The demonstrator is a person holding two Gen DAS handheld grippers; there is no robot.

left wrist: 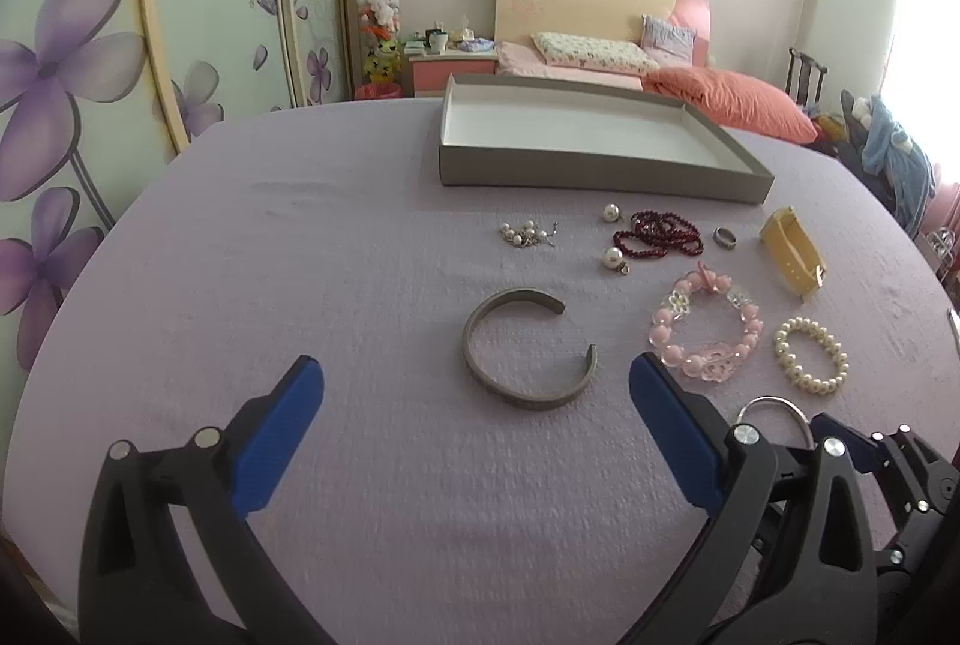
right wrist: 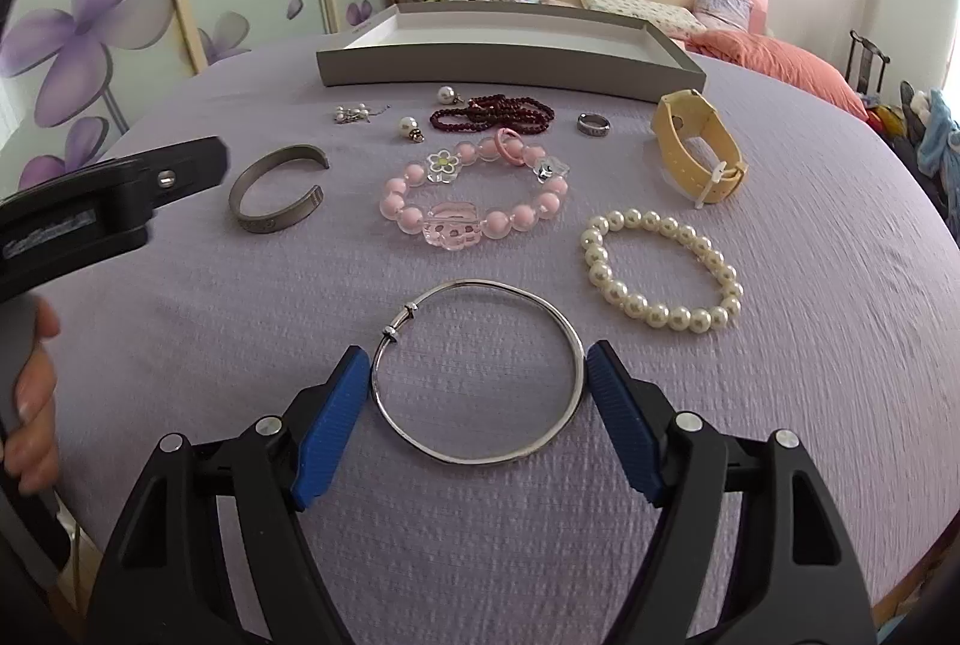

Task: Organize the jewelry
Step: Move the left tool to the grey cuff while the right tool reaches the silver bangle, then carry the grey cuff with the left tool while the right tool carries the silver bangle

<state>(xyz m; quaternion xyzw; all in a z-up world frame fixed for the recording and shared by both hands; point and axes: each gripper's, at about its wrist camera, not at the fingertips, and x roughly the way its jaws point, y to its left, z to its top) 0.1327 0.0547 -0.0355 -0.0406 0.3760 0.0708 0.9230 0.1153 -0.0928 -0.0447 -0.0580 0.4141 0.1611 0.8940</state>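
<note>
Left view: the left gripper (left wrist: 477,375) has its fingers spread wide, near the gray cuff (left wrist: 528,348) on the purple surface (left wrist: 300,255).

Right view: the right gripper (right wrist: 477,372) fingers touch both sides of the silver bangle (right wrist: 480,372).

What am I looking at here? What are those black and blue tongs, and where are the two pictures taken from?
No robot: a person holds a two-finger gripper in each hand, and a fisheye camera on each looks along its blue fingers. One picture is from the left gripper, which is open, with a grey cuff lying ahead of it. The other is from the right gripper, whose fingers sit on either side of a thin silver bangle, touching or nearly touching it. On the purple cloth lie a pink bead bracelet, a pearl bracelet, dark red beads, a ring and a yellow watch. An empty tray waits behind.
</note>
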